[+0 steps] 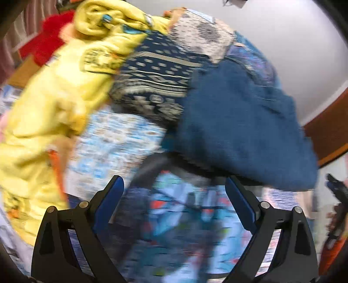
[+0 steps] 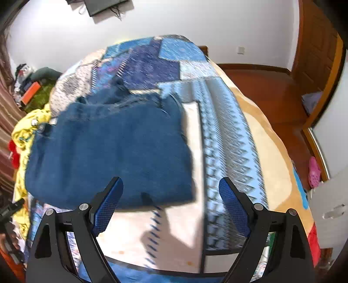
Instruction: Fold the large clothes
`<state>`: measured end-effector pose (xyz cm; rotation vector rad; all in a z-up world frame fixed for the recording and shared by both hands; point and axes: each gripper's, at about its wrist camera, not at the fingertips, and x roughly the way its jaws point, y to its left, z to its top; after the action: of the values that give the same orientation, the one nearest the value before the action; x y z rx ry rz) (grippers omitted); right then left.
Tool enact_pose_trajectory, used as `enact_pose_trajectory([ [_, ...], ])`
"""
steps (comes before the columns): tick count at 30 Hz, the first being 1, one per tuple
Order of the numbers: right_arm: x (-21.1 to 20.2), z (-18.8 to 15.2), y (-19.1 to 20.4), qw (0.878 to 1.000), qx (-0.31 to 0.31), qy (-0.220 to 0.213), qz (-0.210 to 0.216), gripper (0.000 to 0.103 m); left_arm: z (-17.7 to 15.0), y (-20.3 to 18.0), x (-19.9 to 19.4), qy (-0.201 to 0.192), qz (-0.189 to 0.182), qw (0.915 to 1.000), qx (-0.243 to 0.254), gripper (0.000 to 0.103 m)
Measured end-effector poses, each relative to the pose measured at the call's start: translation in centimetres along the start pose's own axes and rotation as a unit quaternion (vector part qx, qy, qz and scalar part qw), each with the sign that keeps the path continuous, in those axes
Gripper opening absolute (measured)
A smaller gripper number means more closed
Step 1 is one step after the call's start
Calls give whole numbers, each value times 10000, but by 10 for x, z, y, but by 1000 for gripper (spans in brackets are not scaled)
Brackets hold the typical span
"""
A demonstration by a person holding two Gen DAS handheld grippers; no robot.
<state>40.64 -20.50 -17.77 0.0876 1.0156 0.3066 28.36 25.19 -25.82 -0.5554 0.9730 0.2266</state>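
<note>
A pair of blue jeans (image 2: pixel 108 152) lies folded in a thick block on the patterned bedspread (image 2: pixel 228 139); it also shows in the left wrist view (image 1: pixel 239 122). My right gripper (image 2: pixel 170 185) is open and empty, just in front of the jeans' near edge. My left gripper (image 1: pixel 175 182) is open and empty, below the jeans' left edge, over the bedspread (image 1: pixel 121 135). The left wrist view is blurred by motion. The right gripper's tip (image 1: pixel 337 189) shows at the right edge of the left wrist view.
A yellow garment (image 1: pixel 54 98) and a navy patterned cloth (image 1: pixel 156 80) are heaped to the left of the jeans, with a red item (image 1: pixel 52 37) behind. The bed's right edge drops to a wooden floor (image 2: pixel 271 91). A white wall (image 2: pixel 174 19) stands behind.
</note>
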Motion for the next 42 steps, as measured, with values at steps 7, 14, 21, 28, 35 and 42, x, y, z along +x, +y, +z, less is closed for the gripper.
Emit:
enact_pose_trajectory([
  [7,17,16,53,9985,-394,-110,351,88,14,-17,37,442,-1516,9850,-693,95],
  [14,55,6,79,9952,-448,449,746,88,22,-14,74,357,-2192,9679,-1172,86],
  [21,56,4,80,9951,-410,440,783,91,42,-9,84,128,-1910,9668,-1692,58],
  [28,47,4,71,9952,-27,553,813,91,44,-20,35,-656,-1789,9705,-1478,33],
  [35,10,9,85,9952,-192,404,875,91,58,-30,-39,-1511,-2072,9605,-1082,30],
  [42,3,11,151,9898,-867,253,1103,92,51,-31,-114,-2181,-1572,9623,-420,31],
])
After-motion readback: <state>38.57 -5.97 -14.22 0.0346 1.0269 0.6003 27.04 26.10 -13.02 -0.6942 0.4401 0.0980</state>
